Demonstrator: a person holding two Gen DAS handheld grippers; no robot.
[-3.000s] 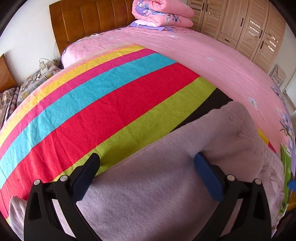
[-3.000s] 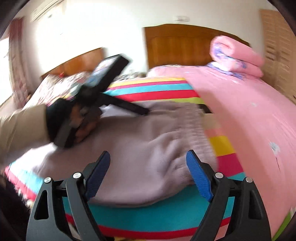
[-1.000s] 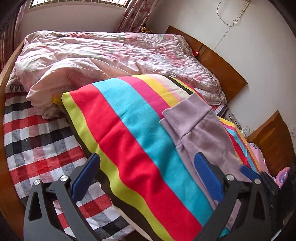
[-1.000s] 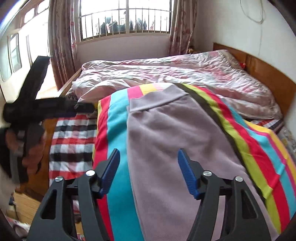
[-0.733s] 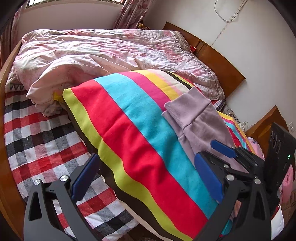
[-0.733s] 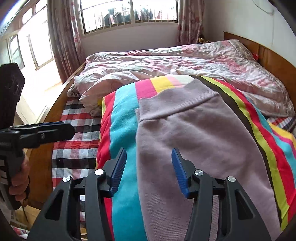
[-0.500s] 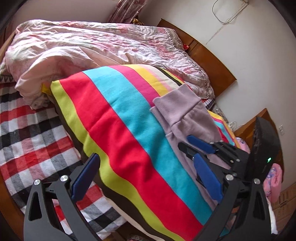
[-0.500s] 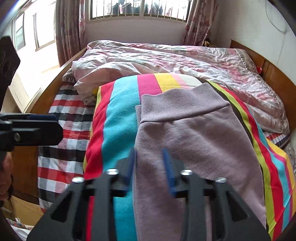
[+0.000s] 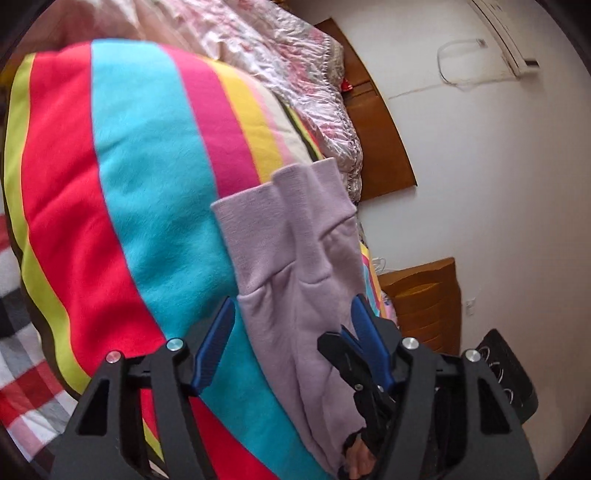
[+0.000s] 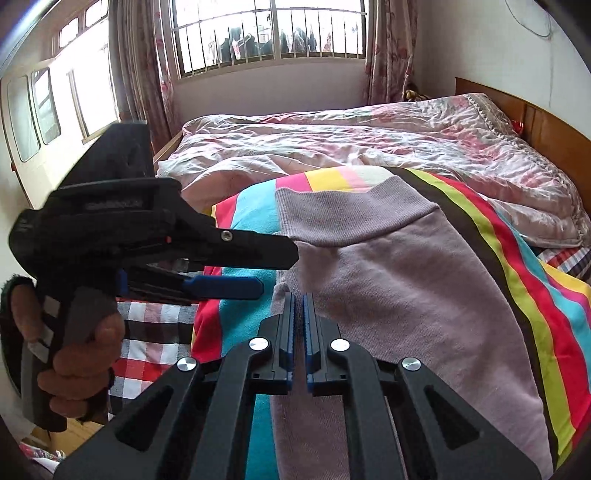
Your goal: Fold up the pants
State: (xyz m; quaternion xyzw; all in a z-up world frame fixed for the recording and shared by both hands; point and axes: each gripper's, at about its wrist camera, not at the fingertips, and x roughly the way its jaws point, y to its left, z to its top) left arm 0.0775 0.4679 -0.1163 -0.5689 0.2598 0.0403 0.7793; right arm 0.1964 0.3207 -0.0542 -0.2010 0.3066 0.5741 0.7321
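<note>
Here the right gripper (image 10: 298,301) is clenched on the near edge of the pants (image 10: 399,266), at six o'clock on the blanket (image 10: 517,258). The left gripper (image 9: 291,328) is closing, the pants edge between its jaws, unpinched.

Striped blanket (image 10: 532,280) lying beneath the grippers, rumpled pink quilt (image 10: 369,144) spreading beyond, barred window (image 10: 269,33) glowing ahead.

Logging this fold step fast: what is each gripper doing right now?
Left gripper: closing around the pants, pads not yet pressing.
Right gripper: shut on the edge of the pants.
</note>
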